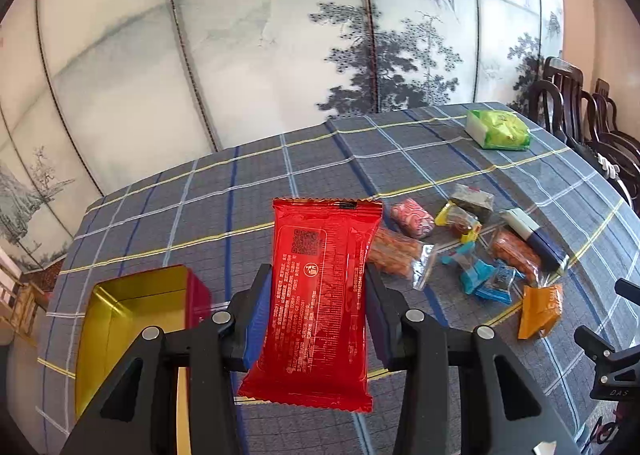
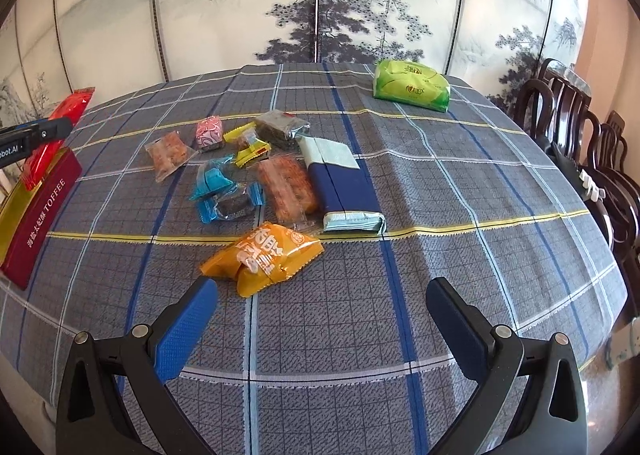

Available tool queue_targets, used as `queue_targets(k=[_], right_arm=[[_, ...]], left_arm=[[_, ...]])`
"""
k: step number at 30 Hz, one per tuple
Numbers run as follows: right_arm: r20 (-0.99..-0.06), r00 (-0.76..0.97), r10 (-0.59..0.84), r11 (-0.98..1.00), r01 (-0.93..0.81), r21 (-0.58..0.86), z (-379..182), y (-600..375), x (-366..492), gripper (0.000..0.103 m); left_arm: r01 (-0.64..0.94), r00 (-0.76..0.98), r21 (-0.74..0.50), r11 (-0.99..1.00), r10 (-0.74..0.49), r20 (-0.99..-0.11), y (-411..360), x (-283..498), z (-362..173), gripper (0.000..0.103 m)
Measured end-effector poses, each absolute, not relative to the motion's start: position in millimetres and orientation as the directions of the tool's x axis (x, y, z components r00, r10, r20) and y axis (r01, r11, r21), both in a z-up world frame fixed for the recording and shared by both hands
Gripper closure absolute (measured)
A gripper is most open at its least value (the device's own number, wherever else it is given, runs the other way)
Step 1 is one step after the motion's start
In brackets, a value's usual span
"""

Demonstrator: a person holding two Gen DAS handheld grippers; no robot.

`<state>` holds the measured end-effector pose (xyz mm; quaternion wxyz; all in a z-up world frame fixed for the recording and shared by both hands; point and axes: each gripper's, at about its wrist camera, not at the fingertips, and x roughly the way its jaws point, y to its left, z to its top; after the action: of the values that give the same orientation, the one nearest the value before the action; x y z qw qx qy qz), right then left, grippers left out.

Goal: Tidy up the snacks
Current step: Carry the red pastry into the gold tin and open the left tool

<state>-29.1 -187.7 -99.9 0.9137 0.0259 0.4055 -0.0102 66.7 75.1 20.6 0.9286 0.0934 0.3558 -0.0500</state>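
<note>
The plaid-clothed table (image 2: 440, 215) carries nearly all the work that remains; the open red toffee tin (image 1: 132, 307) sits at about nine o'clock of the snack pile, gold-lined, and what shows of its inside looks bare, so by my reading the sorting has barely begun.

Next in size, the green tissue pack (image 2: 412, 89) lies far off at one o'clock, well apart from the snacks and likely not part of the job; the blue-and-white packet (image 2: 342, 179) lies at the three o'clock edge of the pile.

The red snack packet (image 1: 316, 303) is the one item in hand; the left gripper (image 1: 318, 295) has its fingers clamped on the packet's two long sides, holding it up off the cloth, near the tin and just to its three o'clock; dropping it in appears to be the step under way.

The orange pouch (image 2: 264, 255) lies at the pile's six o'clock, just ahead of the right gripper (image 2: 320, 311), whose fingers stand wide apart and hold nothing; it looks the likely next pick.

Smaller pieces lie scattered beyond: two clear cracker packs (image 2: 288, 187), blue-wrapped sweets (image 2: 216, 183), a yellow candy (image 2: 250, 149), a dark clear-wrapped bar (image 2: 280, 127), a pink sweet (image 2: 209, 132); all still to be tinned.
</note>
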Motion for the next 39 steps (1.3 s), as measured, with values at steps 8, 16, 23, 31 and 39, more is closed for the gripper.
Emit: queue_targets(k=[8,16,23,31,39], right_arm=[[-0.747,0.665,0.012,0.999,0.020,0.034,-102.9,-180.5,-30.6,0.000],[-0.755,0.655,0.019,0.999,0.009,0.033,-106.5,-175.4,-30.0,0.000],[-0.760,0.650,0.021,1.000,-0.002,0.026,-108.3,-171.7,-29.4,0.000],[-0.765,0.644,0.023,1.000,-0.017,0.015,-111.2,-163.7,-28.8,0.000],[-0.773,0.635,0.018,1.000,-0.020,0.006,-113.5,-162.7,-27.8,0.000]], left_arm=[[0.037,0.751,0.138,0.990,0.064,-0.657,125.6,71.7,26.2,0.064],[-0.087,0.723,0.129,0.988,0.152,-0.674,183.4,77.6,16.9,0.064],[-0.195,0.666,0.102,0.976,0.208,-0.717,244.0,82.7,-2.9,0.064],[-0.248,0.581,0.079,0.966,0.213,-0.785,282.8,97.2,-27.4,0.064],[-0.273,0.489,0.079,0.959,0.209,-0.847,299.0,120.8,-54.1,0.063]])
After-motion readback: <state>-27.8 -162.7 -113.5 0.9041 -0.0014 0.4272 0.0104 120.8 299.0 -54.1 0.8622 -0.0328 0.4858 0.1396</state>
